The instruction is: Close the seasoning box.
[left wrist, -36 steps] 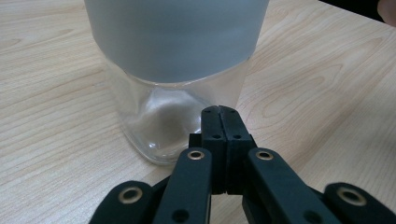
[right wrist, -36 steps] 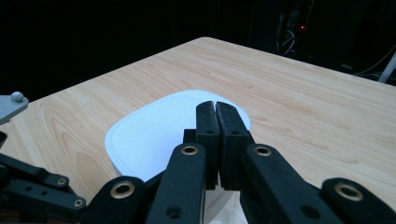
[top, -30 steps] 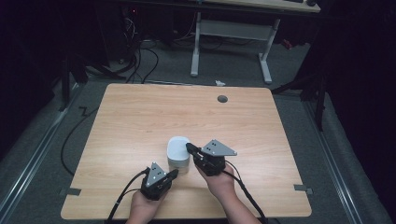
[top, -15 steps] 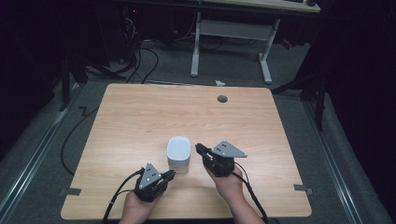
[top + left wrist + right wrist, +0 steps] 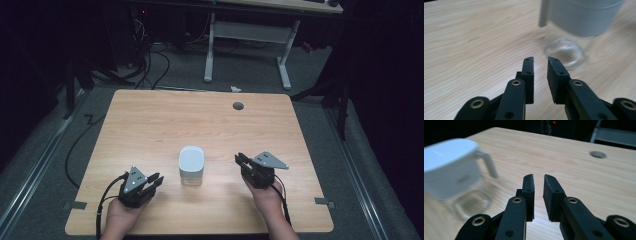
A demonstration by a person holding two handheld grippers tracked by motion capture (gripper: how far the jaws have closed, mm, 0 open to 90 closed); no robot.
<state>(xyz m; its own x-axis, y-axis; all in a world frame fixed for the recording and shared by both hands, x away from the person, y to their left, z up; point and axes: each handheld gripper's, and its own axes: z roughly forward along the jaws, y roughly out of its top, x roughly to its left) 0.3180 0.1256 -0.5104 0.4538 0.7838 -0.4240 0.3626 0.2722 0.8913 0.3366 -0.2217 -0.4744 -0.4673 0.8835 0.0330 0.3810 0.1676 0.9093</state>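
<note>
right claw [image 5: 243,160] has backed off white-lidded glass jar [image 5: 191,165] | left claw [image 5: 154,180] idle nearby | both claws slightly apart, empty | jar released on surface [image 5: 150,125]

Both grippers are basically the same build: chunky black bodies, each topped with a grey three-cornered plate. The left gripper [image 5: 156,180] has a black cable looping off its near-left side, and the right gripper [image 5: 240,159] trails a black cable along the forearm. Up close, the jaws are flat black bars with rough, foam-like pads [image 5: 555,75] on the inner faces, small dimples on their top edges, and brass-coloured rivets at the linkage pivots. Forearms are bare, no sleeves visible. No markings or labels I can make out.
</note>
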